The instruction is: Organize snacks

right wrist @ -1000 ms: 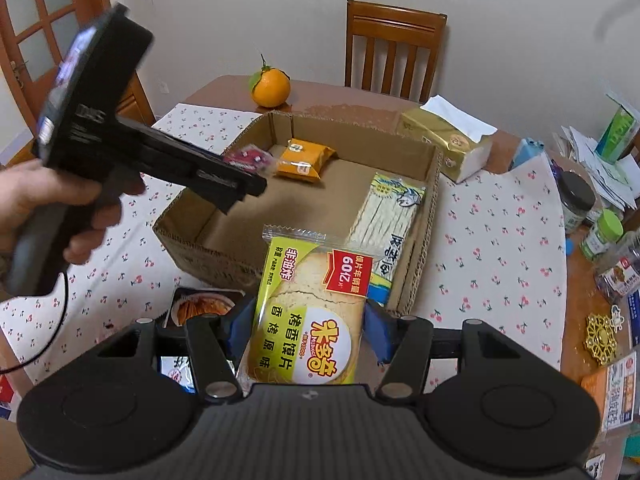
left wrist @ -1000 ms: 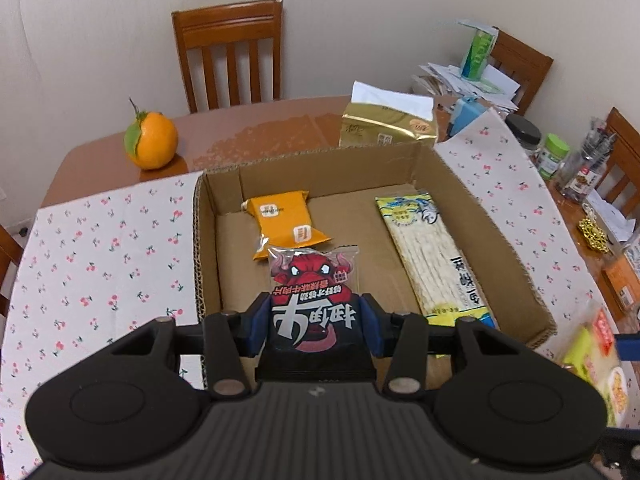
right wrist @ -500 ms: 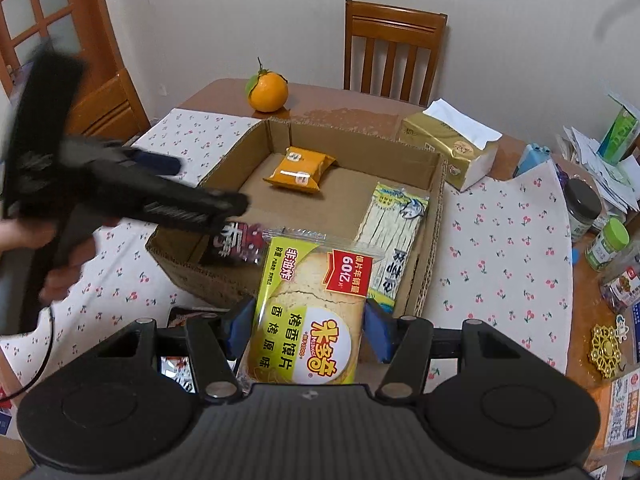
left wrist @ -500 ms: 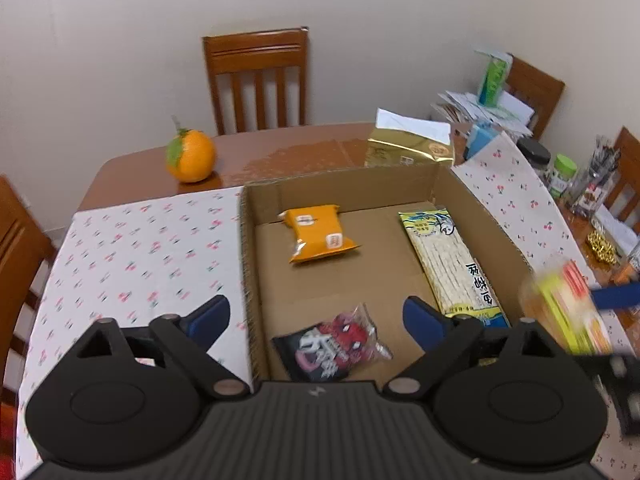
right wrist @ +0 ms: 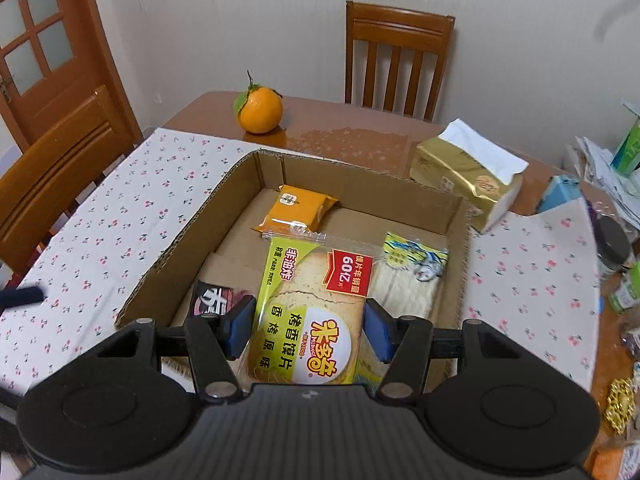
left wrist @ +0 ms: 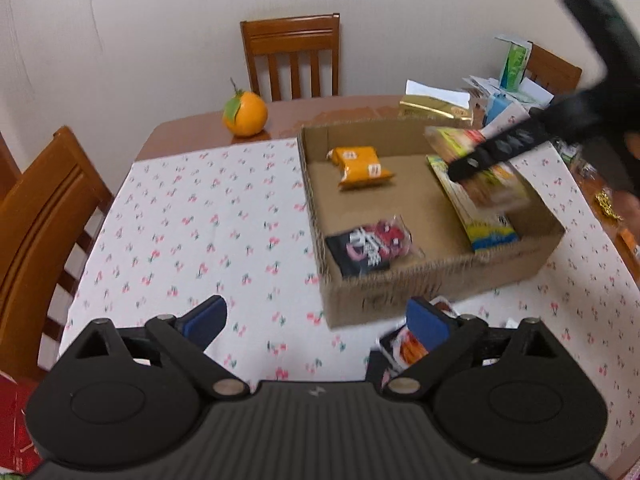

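Right hand-held gripper (right wrist: pixel 306 330) clamps yellow snack bag (right wrist: pixel 310 312), tilted down over cardboard box (right wrist: pixel 456 216); left hand-held gripper (left wrist: pixel 316 318) just opened (empty).

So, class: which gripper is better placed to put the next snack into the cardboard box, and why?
Right. The right gripper already grips the yellow-green snack pack above the cardboard box; the left gripper is open, empty, outside it.

Two wrist fisheyes look steeply down: left from before the open brown cardboard box (left wrist: pixel 432 280), right close above it (right wrist: pixel 352 188).
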Action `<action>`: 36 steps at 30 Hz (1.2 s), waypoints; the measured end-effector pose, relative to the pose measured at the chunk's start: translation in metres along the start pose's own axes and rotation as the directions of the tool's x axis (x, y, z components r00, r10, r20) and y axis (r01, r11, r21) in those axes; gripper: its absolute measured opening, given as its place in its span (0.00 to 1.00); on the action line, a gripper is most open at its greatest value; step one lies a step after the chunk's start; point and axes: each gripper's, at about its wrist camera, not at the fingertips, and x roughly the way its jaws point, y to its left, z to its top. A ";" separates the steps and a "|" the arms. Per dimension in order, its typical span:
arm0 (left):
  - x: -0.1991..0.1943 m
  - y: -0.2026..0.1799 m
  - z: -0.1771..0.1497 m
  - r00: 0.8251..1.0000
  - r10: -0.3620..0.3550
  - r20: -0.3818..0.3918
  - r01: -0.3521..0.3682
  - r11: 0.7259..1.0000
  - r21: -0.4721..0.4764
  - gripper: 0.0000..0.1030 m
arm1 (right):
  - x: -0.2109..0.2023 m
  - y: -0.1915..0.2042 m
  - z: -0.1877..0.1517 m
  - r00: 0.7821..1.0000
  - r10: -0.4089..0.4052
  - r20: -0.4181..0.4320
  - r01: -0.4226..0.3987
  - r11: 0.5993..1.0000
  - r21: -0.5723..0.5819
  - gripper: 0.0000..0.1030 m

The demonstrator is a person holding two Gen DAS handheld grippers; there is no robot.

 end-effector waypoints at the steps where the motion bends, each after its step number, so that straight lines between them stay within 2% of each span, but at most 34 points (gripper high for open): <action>1: -0.001 0.001 -0.003 1.000 -0.010 -0.003 0.010 1.000 -0.007 0.94 | 0.006 0.001 0.002 1.000 -0.002 -0.008 0.002 1.000 0.001 0.61; 7: -0.005 0.006 -0.022 0.999 -0.018 -0.042 0.017 0.999 -0.030 0.94 | 0.035 0.010 0.006 0.999 -0.038 -0.035 0.037 0.999 -0.013 0.61; 9: -0.005 0.008 -0.025 0.999 -0.021 -0.050 0.019 0.999 -0.040 0.94 | 0.039 0.010 0.006 0.998 -0.050 -0.034 0.050 0.999 -0.012 0.65; 11: -0.005 0.011 -0.026 0.998 -0.030 -0.050 0.028 0.999 -0.044 0.94 | 0.037 0.012 0.005 0.997 -0.068 -0.024 0.067 0.998 -0.020 0.87; 14: -0.005 0.012 -0.028 0.999 -0.026 -0.048 0.024 0.999 -0.039 0.94 | 0.024 0.017 0.000 0.997 -0.071 0.019 0.072 0.996 -0.047 1.00; 19: -0.003 0.017 -0.029 0.998 -0.010 -0.057 0.008 0.999 -0.035 0.94 | 0.001 0.023 -0.013 0.997 -0.069 0.044 0.072 0.995 -0.071 1.00; 26: -0.001 0.021 -0.037 0.997 0.016 -0.079 -0.019 0.999 -0.045 0.94 | -0.029 0.031 -0.058 0.998 -0.040 0.044 0.043 0.996 -0.072 1.00; 32: -0.005 0.025 -0.045 0.995 0.045 -0.086 -0.051 0.997 -0.065 0.94 | -0.038 0.043 -0.104 0.999 0.042 -0.018 -0.043 0.997 -0.056 1.00; 36: -0.008 0.031 -0.052 0.993 0.070 -0.098 -0.078 0.993 -0.089 0.94 | -0.032 0.062 -0.132 0.996 0.050 -0.072 -0.059 0.991 -0.124 1.00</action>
